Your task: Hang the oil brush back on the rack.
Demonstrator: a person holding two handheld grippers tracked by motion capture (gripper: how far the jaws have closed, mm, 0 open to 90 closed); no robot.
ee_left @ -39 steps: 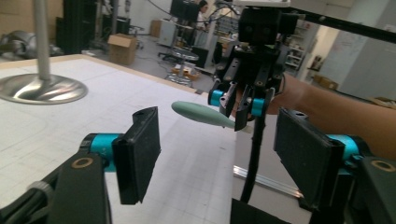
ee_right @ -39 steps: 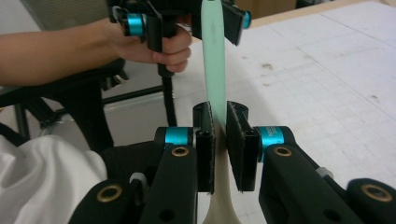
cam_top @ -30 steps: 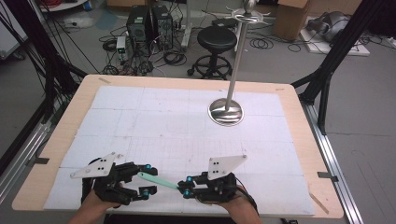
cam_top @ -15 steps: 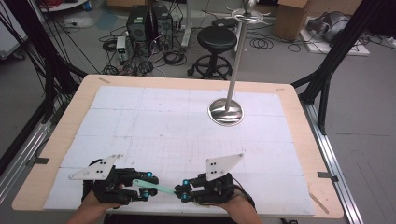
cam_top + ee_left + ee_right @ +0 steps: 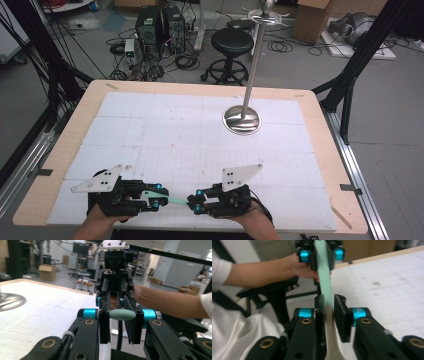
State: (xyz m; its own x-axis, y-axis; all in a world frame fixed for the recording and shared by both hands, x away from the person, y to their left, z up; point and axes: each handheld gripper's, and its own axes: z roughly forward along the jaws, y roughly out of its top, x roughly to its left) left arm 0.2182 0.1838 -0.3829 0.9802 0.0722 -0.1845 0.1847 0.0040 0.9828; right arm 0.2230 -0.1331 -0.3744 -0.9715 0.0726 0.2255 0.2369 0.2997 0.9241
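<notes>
Left hand-held gripper (image 5: 119, 326) has just closed onto the green strip (image 5: 122, 314)

Your left gripper (image 5: 159, 196) and right gripper (image 5: 196, 201) face each other at the table's (image 5: 320, 130) near edge, a spatula (image 5: 176, 200) bridging them; a stand (image 5: 242, 120) sits far right.

Both tongs have a black frame with cyan rings at the joints near the jaws and brass-coloured rivets on the links. The left tongs (image 5: 159, 196) and the right tongs (image 5: 194, 202) each carry a grey three-cornered plate with small dark screw holes on top. Behind the right tongs the person wears a white short sleeve (image 5: 206, 305).
</notes>
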